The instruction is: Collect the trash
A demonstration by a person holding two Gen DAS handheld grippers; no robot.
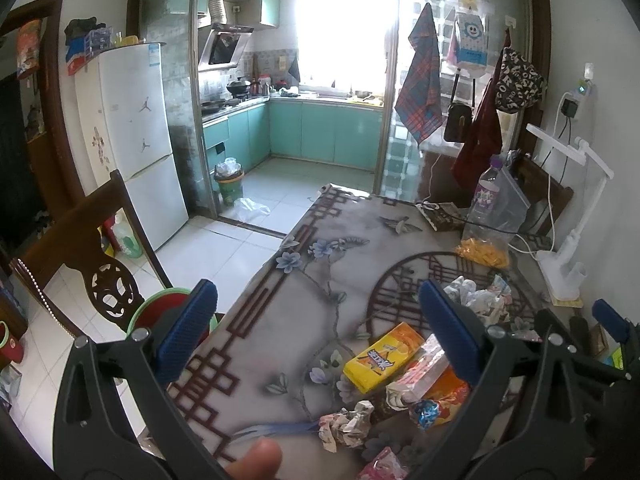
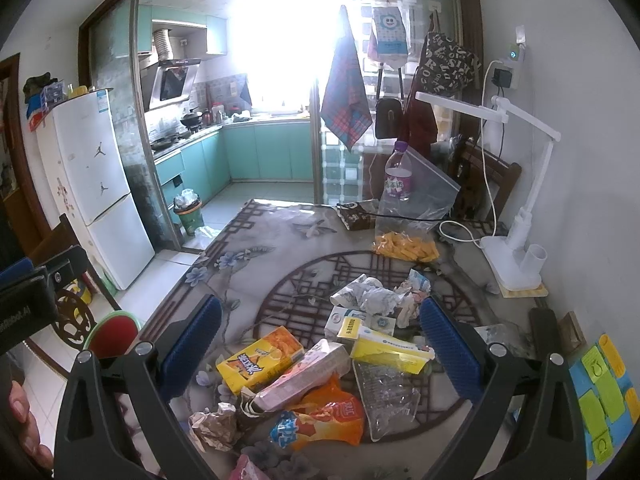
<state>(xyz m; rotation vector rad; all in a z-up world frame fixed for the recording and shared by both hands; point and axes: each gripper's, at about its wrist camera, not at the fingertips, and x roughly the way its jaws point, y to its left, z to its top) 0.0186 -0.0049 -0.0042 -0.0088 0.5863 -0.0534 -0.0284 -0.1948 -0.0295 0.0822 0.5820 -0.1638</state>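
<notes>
Trash lies in a pile on the patterned table [image 2: 256, 256]: a yellow-orange carton [image 2: 260, 358], a pink box [image 2: 304, 372], an orange snack bag [image 2: 320, 420], a yellow-white box [image 2: 390, 350], a clear plastic wrapper [image 2: 386, 396], crumpled paper [image 2: 372, 296] and a brown paper wad [image 2: 214, 424]. My right gripper [image 2: 320, 340] is open above the pile, holding nothing. My left gripper [image 1: 316, 332] is open and empty over the table's left part, with the yellow carton [image 1: 382, 356] and crumpled wad [image 1: 348, 422] between its fingers. The right gripper's blue pad [image 1: 610, 318] shows at the far right.
A plastic bottle [image 2: 398, 178], a zip bag of orange snacks [image 2: 406, 248] and a white desk lamp [image 2: 516, 248] stand at the table's far right. A wooden chair [image 1: 96, 264] and a red-green stool [image 2: 112, 334] are left of the table. A bin [image 1: 230, 184] stands by the kitchen door.
</notes>
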